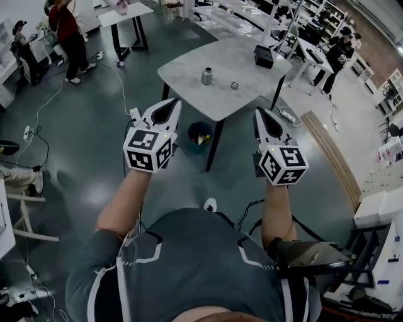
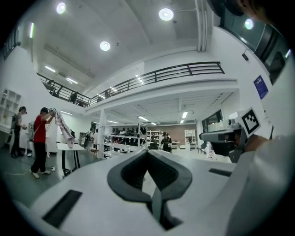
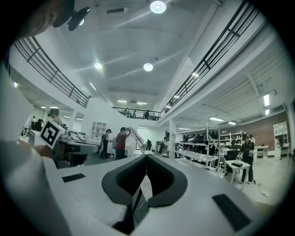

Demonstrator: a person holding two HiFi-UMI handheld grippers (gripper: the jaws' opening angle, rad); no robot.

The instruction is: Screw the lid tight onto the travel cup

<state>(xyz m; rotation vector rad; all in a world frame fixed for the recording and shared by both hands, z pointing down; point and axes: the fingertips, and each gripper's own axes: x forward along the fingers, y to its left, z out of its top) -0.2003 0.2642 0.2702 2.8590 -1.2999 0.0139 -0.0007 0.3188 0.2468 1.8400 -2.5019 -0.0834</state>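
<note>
bright ceiling lamps [image 2: 166, 14] | glare | fisheye edges | near surfaces blurred

**What you can't make out from here**

On the table [image 1: 182, 66], the travel cup [image 1: 206, 76] is too small for you to tell how its top stands. The small round thing [image 1: 234, 85] just right of it is too small to name surely as the lid. The dark box [image 1: 264, 56] at the table's far right corner shows no detail. Below the table's near edge, a dark bin [image 1: 200, 135] has unclear contents. Nearer you than the table, your hands hide behind the marker cubes of the left gripper [image 1: 173, 105] and right gripper [image 1: 259, 114]. The head view's bottom edge cuts off your torso.
</note>
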